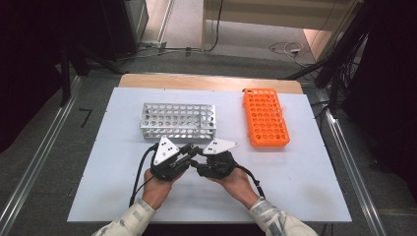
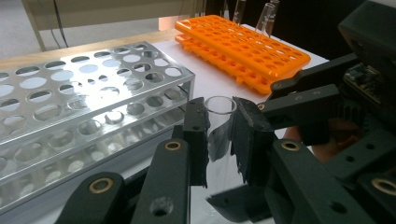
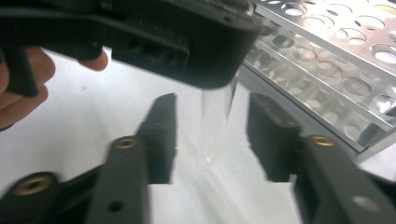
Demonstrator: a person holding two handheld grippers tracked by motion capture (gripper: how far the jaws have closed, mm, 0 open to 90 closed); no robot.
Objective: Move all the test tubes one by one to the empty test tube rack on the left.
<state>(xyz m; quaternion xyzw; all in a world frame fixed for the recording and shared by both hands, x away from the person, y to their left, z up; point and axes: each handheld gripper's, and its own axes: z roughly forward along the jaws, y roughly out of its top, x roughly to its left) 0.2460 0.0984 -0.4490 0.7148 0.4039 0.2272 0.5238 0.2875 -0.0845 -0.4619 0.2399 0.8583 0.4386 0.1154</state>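
Left gripper (image 2: 219, 135) clamps a glass tube (image 2: 219, 106); right gripper (image 3: 212, 140) stands released, beside steel rack (image 2: 93, 93)

1. The high view looks forward and down from above the person's side, taking in the whole white table (image 1: 295, 196), both racks, and floor beyond.
2. The left gripper view sits low and close, looking along its jaws past a clear tube (image 2: 219, 130) toward the metal rack (image 2: 84, 102) and the orange rack (image 2: 243, 46).
3. The right gripper view is nearer still, facing the tube (image 3: 212, 126) from another side, the metal rack (image 3: 336, 70) at its right.
4. All three share the metal rack (image 1: 178, 121); the two gripper views share the tube.
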